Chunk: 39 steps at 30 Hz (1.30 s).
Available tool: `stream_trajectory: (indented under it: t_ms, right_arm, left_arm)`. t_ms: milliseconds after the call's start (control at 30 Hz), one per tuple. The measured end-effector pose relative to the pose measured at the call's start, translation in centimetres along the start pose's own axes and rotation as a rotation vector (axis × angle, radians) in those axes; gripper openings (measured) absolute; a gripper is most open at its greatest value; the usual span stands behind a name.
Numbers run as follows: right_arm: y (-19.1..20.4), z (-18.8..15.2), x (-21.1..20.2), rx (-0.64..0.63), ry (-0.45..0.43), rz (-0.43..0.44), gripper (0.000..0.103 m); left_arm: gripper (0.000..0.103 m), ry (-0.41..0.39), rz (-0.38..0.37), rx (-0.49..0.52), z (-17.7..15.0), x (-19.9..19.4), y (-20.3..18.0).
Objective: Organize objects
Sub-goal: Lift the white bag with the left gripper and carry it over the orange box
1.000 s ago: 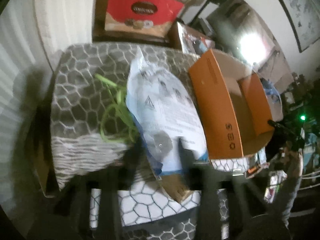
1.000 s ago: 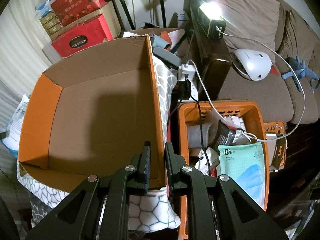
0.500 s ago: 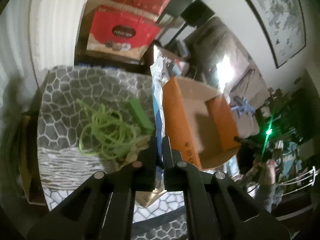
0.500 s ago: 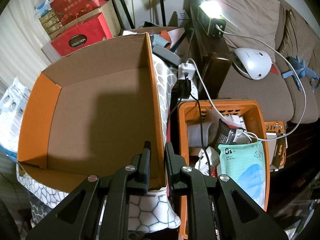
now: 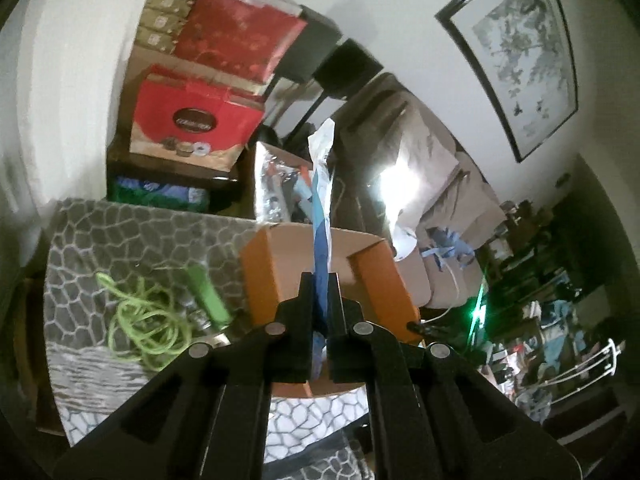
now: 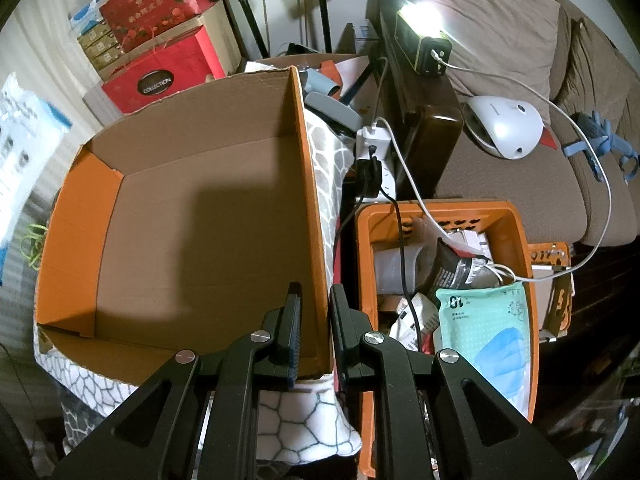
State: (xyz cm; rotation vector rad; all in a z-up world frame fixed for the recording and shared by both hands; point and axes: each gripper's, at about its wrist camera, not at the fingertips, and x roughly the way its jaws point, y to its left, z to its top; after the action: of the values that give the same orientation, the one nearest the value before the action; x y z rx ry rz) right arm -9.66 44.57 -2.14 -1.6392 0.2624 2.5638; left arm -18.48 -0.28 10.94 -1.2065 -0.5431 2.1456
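My left gripper is shut on a flat white and blue plastic packet, held edge-on and upright above the orange cardboard box. The packet also shows at the left edge of the right wrist view. My right gripper is shut on the right wall of the same box, whose brown inside holds nothing. A green cord and a green stick lie on the grey patterned blanket left of the box.
An orange plastic basket full of packets stands right of the box, with cables across it. Red gift boxes are stacked behind. A brown sofa with a white device and a bright lamp is at the right.
My left gripper has lifted the packet off the blanket and carried it right, over the box. The green cord and stick under it came into view. My right gripper holds still.
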Motion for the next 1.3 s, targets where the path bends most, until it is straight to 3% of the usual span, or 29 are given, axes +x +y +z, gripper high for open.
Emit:
stream_trajectory:
  t_ms: [300, 567, 767, 1067, 1300]
  right_arm:
    - [0.0, 0.0, 0.0, 0.000, -0.001, -0.001, 0.014]
    - [-0.2, 0.0, -0.1, 0.008, -0.001, 0.008, 0.014]
    - [-0.2, 0.0, -0.1, 0.008, -0.002, 0.009, 0.014]
    - [-0.2, 0.0, -0.1, 0.008, -0.001, 0.009, 0.014]
    - [-0.1, 0.0, -0.2, 0.009, -0.004, 0.012, 0.014]
  left_arm:
    - [0.004, 0.048, -0.058, -0.040, -1.3, 6.0, -2.3]
    - [0.004, 0.074, -0.074, -0.148, -3.8, 12.4, -2.6]
    - [0.004, 0.066, -0.079, -0.211, -5.5, 15.0, -2.6]
    - [0.004, 0.100, -0.043, -0.291, -8.3, 19.7, -3.5]
    - [0.004, 0.141, 0.022, -0.293, -10.2, 22.0, -4.0]
